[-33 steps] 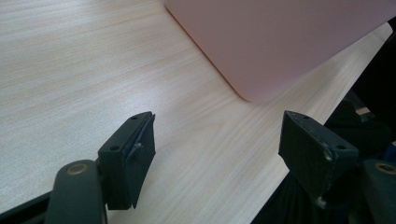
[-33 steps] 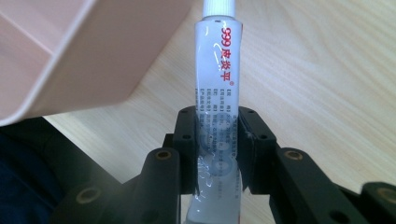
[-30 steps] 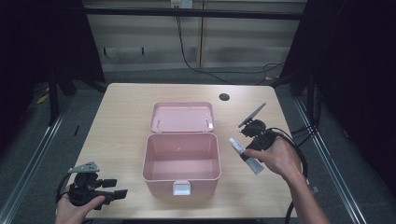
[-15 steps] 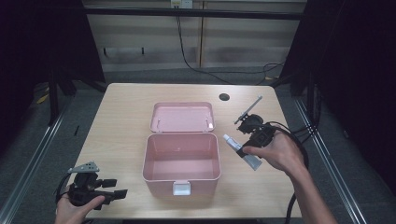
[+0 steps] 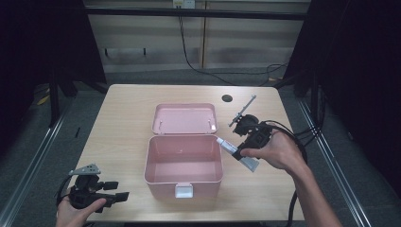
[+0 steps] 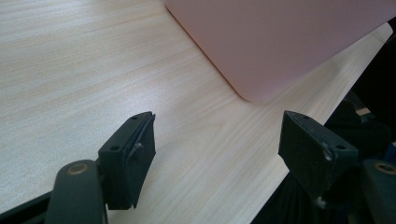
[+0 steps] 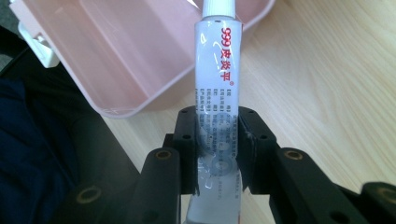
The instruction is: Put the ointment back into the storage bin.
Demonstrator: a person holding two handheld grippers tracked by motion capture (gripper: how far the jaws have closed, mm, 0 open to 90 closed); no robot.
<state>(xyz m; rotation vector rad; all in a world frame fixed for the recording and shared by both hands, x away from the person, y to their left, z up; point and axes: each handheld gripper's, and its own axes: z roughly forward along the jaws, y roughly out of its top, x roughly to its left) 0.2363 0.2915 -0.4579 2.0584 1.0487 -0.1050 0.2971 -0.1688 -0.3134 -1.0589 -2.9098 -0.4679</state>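
Right tool [image 5: 239,152]: pressed onto tube [image 5: 238,153], pads clamping both flat sides near tube's crimped end; held above surface [image 5: 127,118] just right of box [image 5: 183,165], hand [image 5: 279,151] behind it. In right gripper view, right tool [image 7: 217,144] pinching lower part of tube [image 7: 216,84]; white cap pointing up-frame toward rim of box [image 7: 116,56].

Tube: white, translucent, red lettering and small dark print; lying roughly level, cap end toward box's upper right corner, tail end toward near right of surface. Clear of surface, carried wholly in the pads.

Box: pink plastic, open, nothing visible inside; white latch on near wall. Lid [image 5: 184,118] hinged back, lying flat behind box.

Left tool [image 5: 118,190]: jaws spread wide, nothing between them; held low at near left corner of surface, well apart from box, pointing toward it. In left gripper view, left tool [image 6: 224,149] over bare wood of surface [image 6: 93,70], pink wall of box [image 6: 280,42] ahead.

Surface: pale wood grain, round dark hole [image 5: 227,98] near far right edge. Cables trailing from right tool across right side.
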